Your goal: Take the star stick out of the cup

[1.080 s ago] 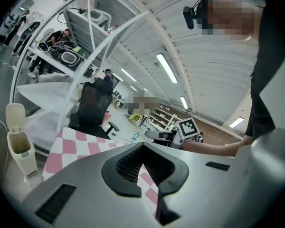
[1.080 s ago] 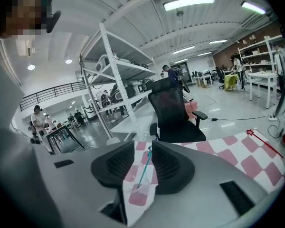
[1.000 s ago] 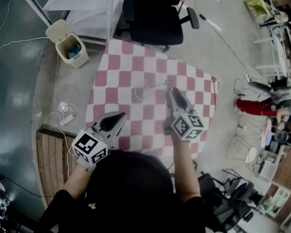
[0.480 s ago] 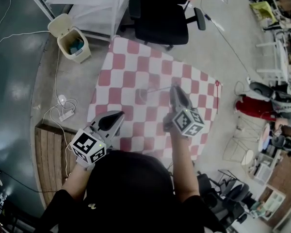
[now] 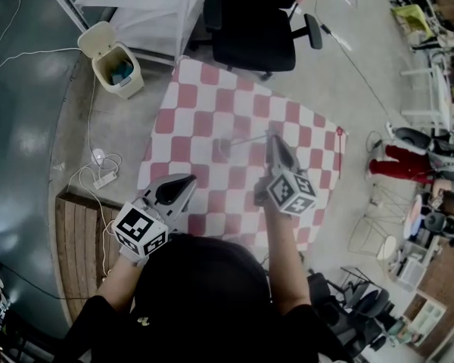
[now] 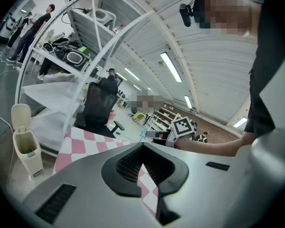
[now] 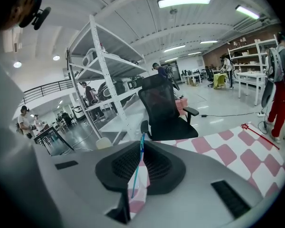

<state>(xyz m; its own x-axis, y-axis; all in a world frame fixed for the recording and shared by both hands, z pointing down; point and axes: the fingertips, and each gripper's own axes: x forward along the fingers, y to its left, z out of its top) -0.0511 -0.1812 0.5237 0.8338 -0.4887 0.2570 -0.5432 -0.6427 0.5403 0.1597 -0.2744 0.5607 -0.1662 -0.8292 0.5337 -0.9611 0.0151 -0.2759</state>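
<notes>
A clear cup [image 5: 221,149] stands on the red-and-white checked table [image 5: 204,104]. A thin blue star stick [image 5: 248,138] leans out of it to the right. My right gripper [image 5: 272,136] is at the stick's upper end, its jaws closing with the stick [image 7: 140,161] caught in the narrow gap between them. In the left gripper view the cyan star [image 6: 142,134] shows just beside the right gripper's tips. My left gripper [image 5: 188,179] hangs over the table's near left part, shut and holding nothing, with only checked cloth showing through its slit [image 6: 142,148].
A black office chair [image 5: 250,29] stands at the table's far edge. A beige bin [image 5: 113,59] sits on the floor far left, with cables [image 5: 98,169] and a wooden pallet [image 5: 79,233] nearer. A small red item [image 5: 338,132] lies at the table's right edge.
My right gripper's jaws have narrowed from wide open onto the stick's upper end. The left gripper has stayed put.
</notes>
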